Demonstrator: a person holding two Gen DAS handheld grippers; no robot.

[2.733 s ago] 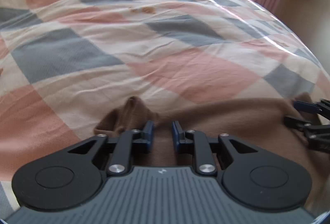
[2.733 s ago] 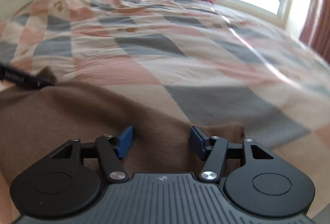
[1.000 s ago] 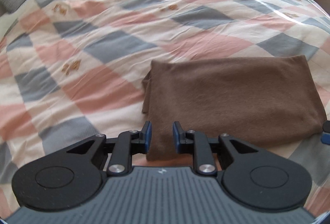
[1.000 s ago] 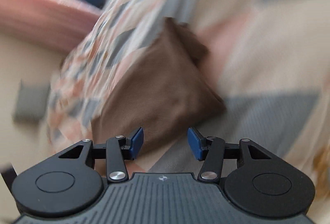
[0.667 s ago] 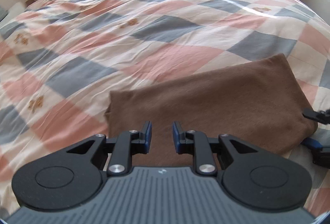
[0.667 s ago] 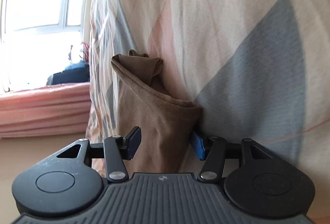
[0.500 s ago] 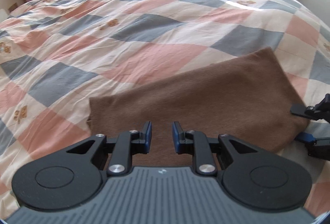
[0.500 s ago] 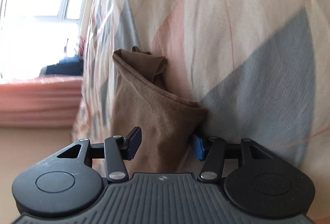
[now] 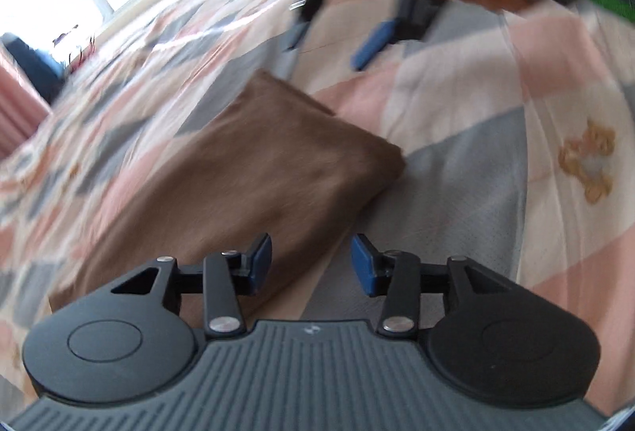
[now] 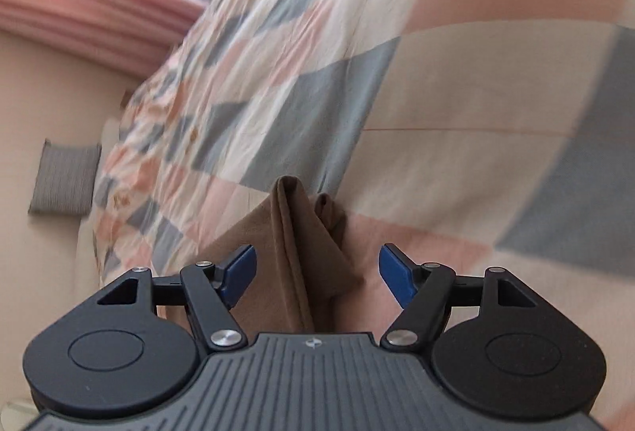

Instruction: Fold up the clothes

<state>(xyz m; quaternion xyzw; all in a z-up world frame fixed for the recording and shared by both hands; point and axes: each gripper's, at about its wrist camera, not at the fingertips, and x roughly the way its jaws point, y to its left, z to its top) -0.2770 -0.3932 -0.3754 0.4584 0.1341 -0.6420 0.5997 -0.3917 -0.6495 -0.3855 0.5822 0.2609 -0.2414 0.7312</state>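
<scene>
Left wrist view: folded brown garment (image 9: 246, 173) lies centre-left on checked bedspread (image 9: 496, 193). Left gripper (image 9: 311, 262) spread apart, empty, at its near edge. Right gripper (image 9: 337, 34), upper centre, also spread, holding nothing.

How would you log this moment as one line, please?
step: fold clothes | left gripper: open, empty | right gripper: open, empty | brown garment: folded on bed

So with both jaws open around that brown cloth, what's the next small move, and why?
Probably ease the right gripper forward and close on the cloth's end: its open jaws straddle the layered edge. The left gripper, also open, sits at the near edge on the quilt.
</scene>
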